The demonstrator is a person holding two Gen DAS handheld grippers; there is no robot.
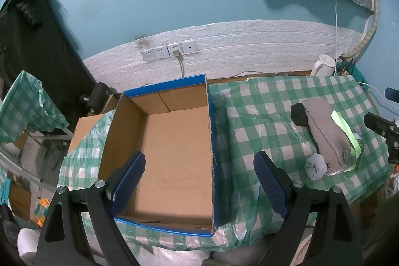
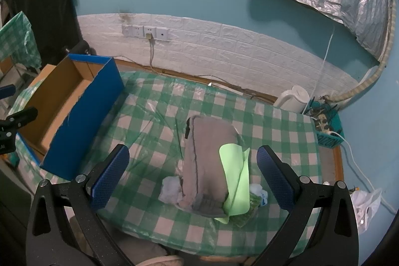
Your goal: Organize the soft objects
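— Since both pairs of tongs stand apart with nothing between their pads, would you say no pick has begun?

— That is my reading. The left tongs (image 1: 199, 181) hang spread over the cardboard box (image 1: 174, 141), which fills the middle of the left wrist view, one blue pad above the box floor and the other past its right wall, over the checked cloth. The right tongs (image 2: 193, 178) are just as wide, and in the lower middle of the right wrist view they frame the pile of soft things.

— What is in that pile?

— A folded grey cloth (image 2: 207, 166) lies on top. A light green sheet (image 2: 235, 181) is draped along its right side, a pale crumpled piece (image 2: 170, 188) sits at its lower left, and something dark (image 2: 188, 131) pokes out at its far end. All rest on the counter (image 2: 154, 116), well apart from the box at the left of that frame.

— Why the box there, open and bare?

— Likely as the place to put the things: its top is open toward the tongs and its floor looks clear. The right tongs seem lined up to close on the grey cloth first, as it covers the rest.

— Any risk?

— The green sheet may slip off when the cloth lifts.
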